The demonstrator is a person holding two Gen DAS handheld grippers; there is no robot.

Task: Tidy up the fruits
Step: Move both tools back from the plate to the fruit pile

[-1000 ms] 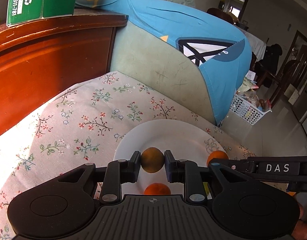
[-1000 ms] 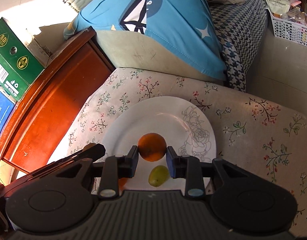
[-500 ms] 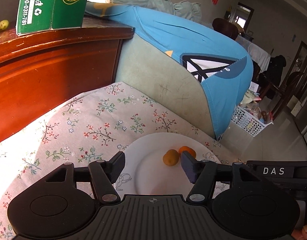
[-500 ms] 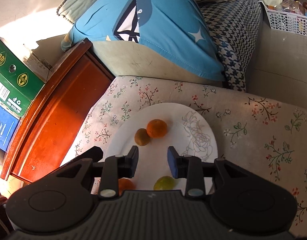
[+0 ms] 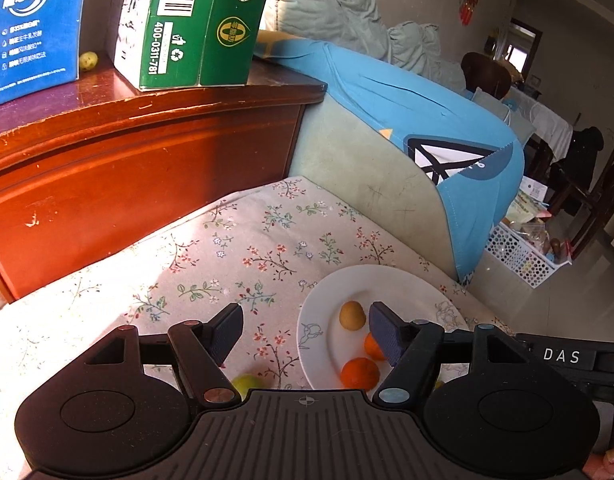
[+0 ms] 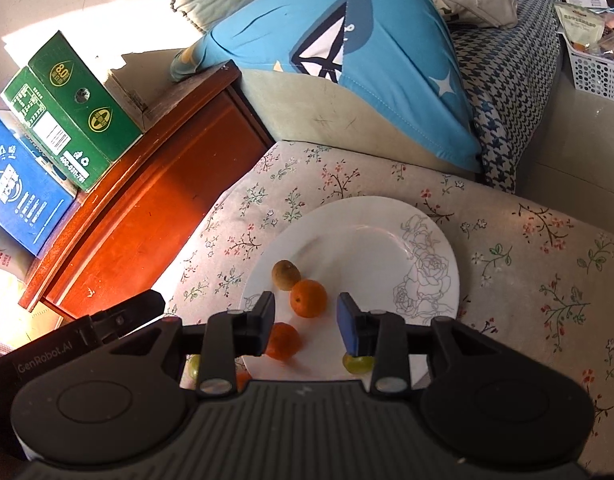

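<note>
A white plate [image 6: 367, 224] rests on the floral cloth [image 5: 235, 248]. On it lie a brownish fruit [image 6: 285, 275], two oranges [image 6: 308, 298] [image 6: 283, 341] and a green fruit [image 6: 357, 362] at the near rim. In the left wrist view the plate [image 5: 391, 280] holds the brownish fruit [image 5: 352, 315] and oranges [image 5: 359, 373], and a yellow-green fruit [image 5: 246, 383] lies on the cloth. My left gripper [image 5: 305, 320] hovers over the plate's left rim, its jaws opening with nothing gripped. My right gripper [image 6: 305, 308] is open above the plate, its pads clear of the orange.
A red-brown wooden cabinet [image 5: 147, 152] stands at the left, carrying a green box [image 5: 195, 20], a blue box [image 5: 27, 20] and a small yellow-green fruit [image 5: 88, 61]. Behind the cloth leans a blue cushion [image 5: 407, 112]. A white basket [image 5: 523, 256] sits on the floor.
The left gripper let go of the brownish fruit and the right let go of an orange; both fruits now lie on the plate. Both grippers drew back and up, the left also leftward.
</note>
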